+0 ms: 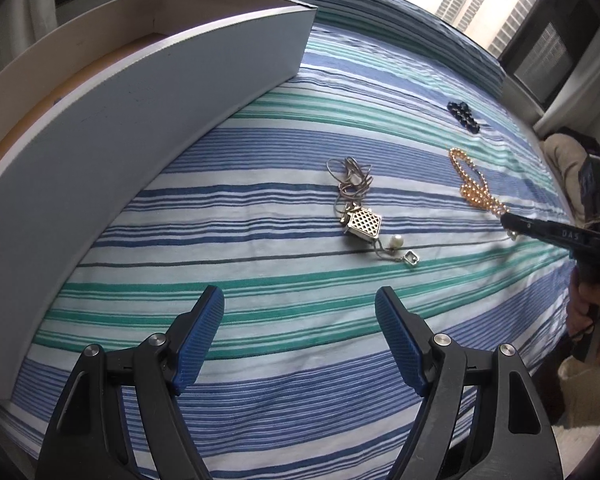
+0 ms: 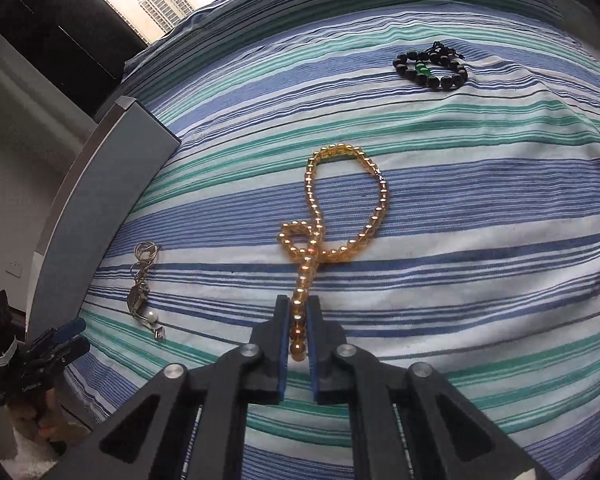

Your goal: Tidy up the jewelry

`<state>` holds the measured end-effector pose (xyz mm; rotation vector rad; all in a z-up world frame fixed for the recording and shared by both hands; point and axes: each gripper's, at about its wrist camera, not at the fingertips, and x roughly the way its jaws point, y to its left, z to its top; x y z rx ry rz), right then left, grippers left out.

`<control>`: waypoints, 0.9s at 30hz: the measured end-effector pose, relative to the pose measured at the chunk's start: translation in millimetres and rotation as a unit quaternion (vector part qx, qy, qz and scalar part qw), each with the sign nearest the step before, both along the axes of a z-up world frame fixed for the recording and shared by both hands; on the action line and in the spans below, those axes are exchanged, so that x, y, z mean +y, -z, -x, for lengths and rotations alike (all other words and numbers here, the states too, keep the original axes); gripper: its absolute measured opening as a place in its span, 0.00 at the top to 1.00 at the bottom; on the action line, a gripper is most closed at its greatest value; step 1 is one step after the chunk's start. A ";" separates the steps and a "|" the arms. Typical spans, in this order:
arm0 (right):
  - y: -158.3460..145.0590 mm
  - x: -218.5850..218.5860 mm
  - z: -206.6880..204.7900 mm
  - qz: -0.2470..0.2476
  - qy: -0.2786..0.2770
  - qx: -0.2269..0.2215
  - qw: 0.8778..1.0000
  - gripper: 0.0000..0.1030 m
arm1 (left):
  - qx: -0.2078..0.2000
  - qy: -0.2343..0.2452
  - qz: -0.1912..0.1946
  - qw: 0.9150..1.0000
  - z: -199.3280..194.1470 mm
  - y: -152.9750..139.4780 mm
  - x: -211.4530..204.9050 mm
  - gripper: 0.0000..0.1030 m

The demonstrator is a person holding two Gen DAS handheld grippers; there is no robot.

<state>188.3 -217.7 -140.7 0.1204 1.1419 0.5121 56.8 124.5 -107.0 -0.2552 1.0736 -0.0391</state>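
Observation:
An amber bead necklace (image 2: 342, 204) lies looped on the striped bedspread; its near end runs between the pads of my right gripper (image 2: 299, 306), which is shut on it. The same necklace (image 1: 474, 184) shows in the left wrist view, with the right gripper (image 1: 510, 222) at its near end. A silver chain with a lattice pendant and a pearl (image 1: 360, 208) lies ahead of my left gripper (image 1: 300, 300), which is open and holds nothing. The chain (image 2: 144, 284) also appears left of the right gripper. A black bead bracelet (image 2: 430, 66) with green beads lies farther off.
A white open box (image 1: 148, 92) stands on the bed at the left, its tall side wall facing the jewelry. The box wall (image 2: 112, 200) also shows in the right wrist view. A window with buildings lies beyond the bed. A hand (image 1: 588, 312) holds the right gripper.

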 end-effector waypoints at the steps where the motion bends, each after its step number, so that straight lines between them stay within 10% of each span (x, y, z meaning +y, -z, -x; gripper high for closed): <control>1: 0.3 -0.6 8.4 0.005 -0.002 -0.006 1.000 0.92 | 0.000 0.005 0.001 1.000 -0.6 -0.3 -2.8 0.23; 8: 5.3 -4.7 41.1 0.031 -0.001 -0.034 0.999 0.92 | 0.002 0.058 -0.001 0.998 -34.8 2.9 -34.8 0.23; 18: 3.9 -10.6 58.3 0.011 0.011 -0.042 0.999 0.92 | 0.013 0.068 -0.118 0.991 -110.0 34.4 -70.4 0.26; 20: 1.0 -13.7 59.6 0.004 0.014 -0.043 0.999 0.92 | 0.003 0.074 -0.126 0.989 -112.0 32.3 -74.0 0.35; 22: -1.9 -17.3 62.7 -0.003 0.017 -0.044 0.999 0.92 | 0.003 0.081 -0.121 0.989 -113.4 29.2 -75.8 0.78; 27: -8.9 -26.1 63.4 -0.043 0.021 -0.034 0.998 0.92 | 0.002 0.083 -0.095 0.992 -107.2 18.7 -70.7 0.97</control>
